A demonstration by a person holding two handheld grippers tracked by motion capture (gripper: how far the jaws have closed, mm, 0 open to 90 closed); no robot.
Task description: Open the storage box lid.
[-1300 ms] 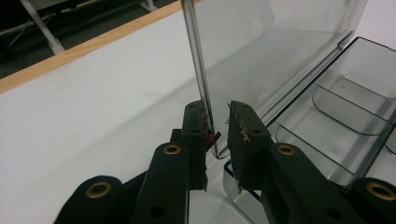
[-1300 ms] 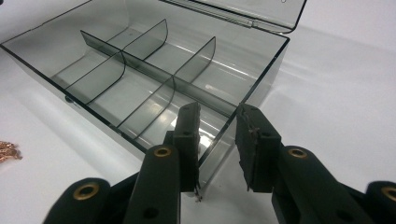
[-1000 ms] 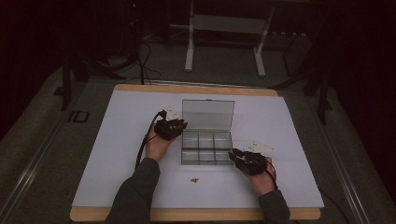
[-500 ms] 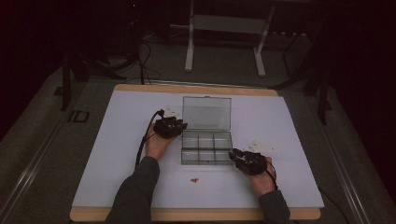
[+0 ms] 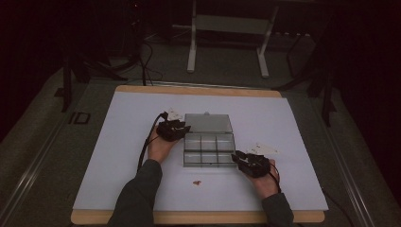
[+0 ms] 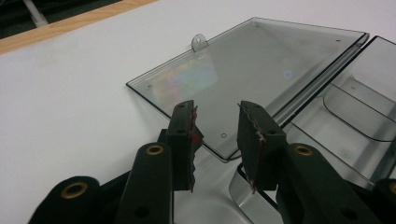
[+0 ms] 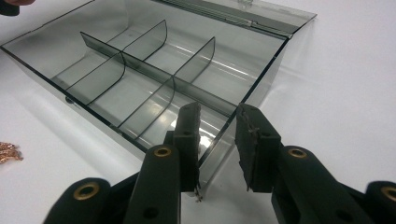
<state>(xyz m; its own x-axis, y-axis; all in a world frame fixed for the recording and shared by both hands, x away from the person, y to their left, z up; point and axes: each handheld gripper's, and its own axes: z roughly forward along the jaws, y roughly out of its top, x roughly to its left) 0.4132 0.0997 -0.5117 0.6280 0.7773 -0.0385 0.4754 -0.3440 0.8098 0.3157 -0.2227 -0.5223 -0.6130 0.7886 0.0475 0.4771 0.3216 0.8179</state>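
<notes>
A clear smoky plastic compartment box [image 5: 209,150] stands open on the white table top, its lid [image 5: 208,123] laid back flat behind it. My left gripper [image 5: 182,128] is at the lid's near left corner [image 6: 219,149]. Its jaws have just been opening; the corner lies low in the gap [image 6: 217,109], untouched by either pad. My right gripper [image 5: 239,156] is at the box's front right corner. One jaw reaches inside the box wall [image 7: 243,102] and the other stands outside it, with a wide gap [image 7: 217,112] between them.
A small copper-coloured piece [image 5: 196,182] lies on the white sheet in front of the box, seen also as a copper-coloured piece [image 7: 7,151] at the left edge of the right gripper view. The table's wooden edge [image 5: 198,217] runs along the near side. Stands and cables sit behind the table.
The lid stood tilted up in the earlier frames and now lies back flat. Both hands stay where they were.
</notes>
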